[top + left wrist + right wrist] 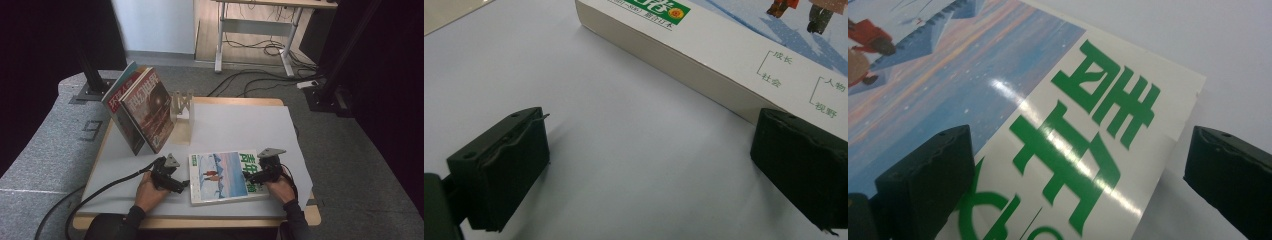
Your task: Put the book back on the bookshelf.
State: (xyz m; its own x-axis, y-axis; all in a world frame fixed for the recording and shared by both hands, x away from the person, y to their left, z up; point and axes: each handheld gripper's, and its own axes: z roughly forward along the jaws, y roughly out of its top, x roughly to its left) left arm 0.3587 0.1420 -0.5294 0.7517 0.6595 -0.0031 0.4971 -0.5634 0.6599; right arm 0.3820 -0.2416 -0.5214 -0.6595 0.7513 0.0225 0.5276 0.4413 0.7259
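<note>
Magazine (225, 176) with snowy cover and green lettering, closed, flat on table's near edge

In the right gripper view the magazine (998, 115) runs off the left and bottom edges, its lowest green lettering blurred. The leaning books (140, 107) hide the rack's (182, 105) left part in the high view.

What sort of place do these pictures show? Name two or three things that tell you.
Probably a lab or office set up for recording: a small table with a white sheet, black curtains at both sides, and loose cables on the carpet under a desk.
</note>
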